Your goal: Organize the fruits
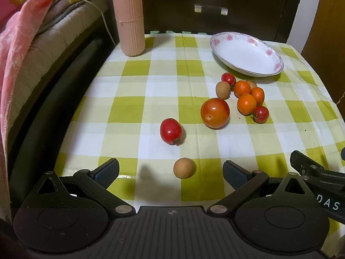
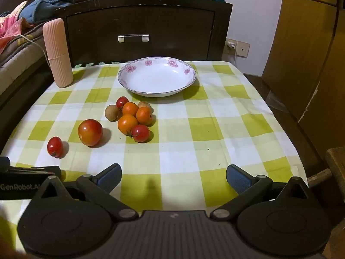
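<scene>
My left gripper (image 1: 170,169) hangs over the near edge of the green-and-white checked tablecloth (image 1: 133,86) with its blue-padded fingers spread wide and nothing gripped; a small round tan longan (image 1: 184,168) lies on the cloth between them, touching neither pad. My right gripper (image 2: 173,177) is just as wide apart and empty, with only bare cloth between its fingers.

Ahead of me, a small red oval tomato (image 1: 171,130) sits alone, and a larger red-orange round tomato (image 1: 215,112) stands just beyond it, apart from both neighbours. Further back the rest are bunched together and touching: three small orange citrus fruits (image 2: 130,116), two red cherry tomatoes and two more tan longans. The white shallow porcelain dish with pink flowers on its rim (image 2: 189,73) is empty, near the far edge, just behind that bunch.

A tall ribbed pink cylinder container (image 1: 129,17) stands upright at the far left corner. In the right wrist view the whole right half of the cloth is open. The left edge runs along a dark bed frame (image 1: 54,82), the far edge against a dark wooden headboard with a metal handle (image 2: 138,28).
</scene>
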A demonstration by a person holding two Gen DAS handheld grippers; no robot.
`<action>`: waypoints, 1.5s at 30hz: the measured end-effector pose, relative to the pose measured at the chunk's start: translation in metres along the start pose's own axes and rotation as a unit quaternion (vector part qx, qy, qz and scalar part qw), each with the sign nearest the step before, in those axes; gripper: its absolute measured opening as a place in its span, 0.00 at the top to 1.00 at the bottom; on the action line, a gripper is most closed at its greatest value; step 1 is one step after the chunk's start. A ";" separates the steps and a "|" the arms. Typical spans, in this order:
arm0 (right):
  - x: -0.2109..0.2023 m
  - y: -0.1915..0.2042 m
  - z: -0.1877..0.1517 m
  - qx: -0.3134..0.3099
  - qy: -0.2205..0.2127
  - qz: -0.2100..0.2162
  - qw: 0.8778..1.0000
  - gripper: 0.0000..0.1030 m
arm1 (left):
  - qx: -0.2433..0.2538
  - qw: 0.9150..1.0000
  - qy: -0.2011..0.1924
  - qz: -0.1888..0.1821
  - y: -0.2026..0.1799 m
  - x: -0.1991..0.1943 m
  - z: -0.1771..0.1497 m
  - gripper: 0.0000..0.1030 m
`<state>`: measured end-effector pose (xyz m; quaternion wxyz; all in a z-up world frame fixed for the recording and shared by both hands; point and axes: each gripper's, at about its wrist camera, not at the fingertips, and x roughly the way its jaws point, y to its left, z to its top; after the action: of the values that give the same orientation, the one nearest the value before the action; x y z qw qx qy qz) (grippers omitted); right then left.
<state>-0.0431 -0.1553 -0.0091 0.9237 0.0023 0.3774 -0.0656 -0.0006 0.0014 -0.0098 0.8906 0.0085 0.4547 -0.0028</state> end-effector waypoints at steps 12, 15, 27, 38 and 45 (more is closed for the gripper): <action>0.001 0.001 -0.001 -0.002 0.004 0.000 1.000 0.01 | 0.000 1.000 0.002 0.000 0.000 0.000 0.001 0.00; 0.001 0.001 -0.001 -0.002 0.004 0.000 1.000 0.01 | 0.000 1.000 0.002 0.000 0.000 0.000 0.001 0.00; 0.001 0.001 -0.002 -0.002 0.007 0.000 1.000 0.01 | 0.001 1.000 0.005 0.000 0.000 0.000 -0.002 0.00; 0.004 0.001 -0.002 -0.003 0.013 0.003 1.000 0.01 | 0.003 1.000 0.018 0.000 0.001 0.002 -0.003 0.01; 0.007 0.003 -0.005 -0.008 0.026 0.009 1.000 0.01 | 0.002 1.000 0.028 0.005 0.003 0.005 -0.005 0.01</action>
<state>-0.0408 -0.1526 -0.0179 0.9141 0.0003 0.4018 -0.0540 -0.0015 0.0041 -0.0167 0.8777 0.0125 0.4790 0.0011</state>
